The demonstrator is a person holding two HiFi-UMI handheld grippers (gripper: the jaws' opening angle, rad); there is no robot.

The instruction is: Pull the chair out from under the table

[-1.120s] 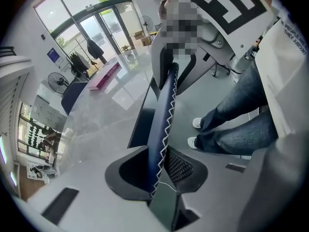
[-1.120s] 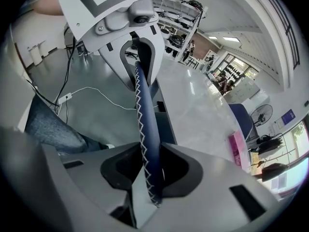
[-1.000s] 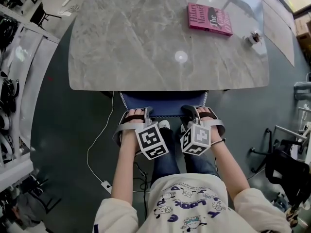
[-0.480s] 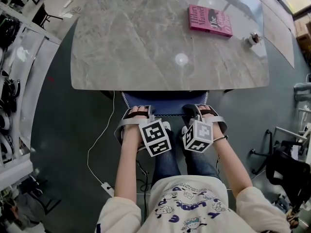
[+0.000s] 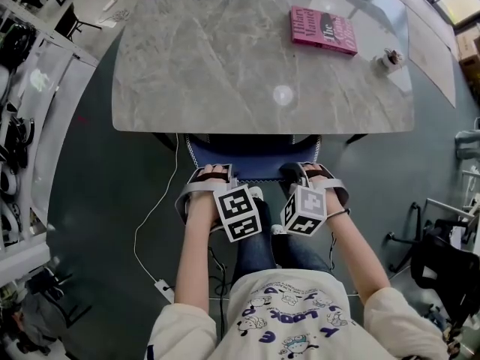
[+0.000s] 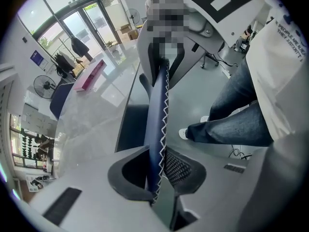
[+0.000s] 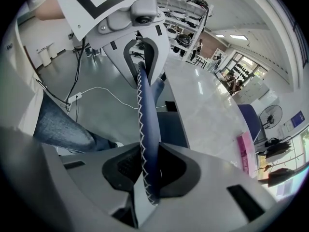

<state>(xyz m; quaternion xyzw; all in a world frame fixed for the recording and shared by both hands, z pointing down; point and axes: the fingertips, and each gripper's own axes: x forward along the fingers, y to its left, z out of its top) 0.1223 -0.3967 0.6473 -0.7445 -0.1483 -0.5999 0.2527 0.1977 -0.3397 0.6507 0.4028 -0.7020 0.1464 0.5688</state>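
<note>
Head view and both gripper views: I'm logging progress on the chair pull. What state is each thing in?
chair: seat partly under the table, back's top edge between both tools
left tool: jaws have just been closing, now shut on the chair's back
right tool: jaws have just been closing, now shut on the chair's back
book: closed, lying flat on the table

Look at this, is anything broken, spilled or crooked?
Nothing stands out. The blue chair sits straight, tucked under the table. The left gripper and right gripper have just been closing on its back's top edge, which is between their jaws. The pink book lies flat on the table, nothing spilled.
</note>
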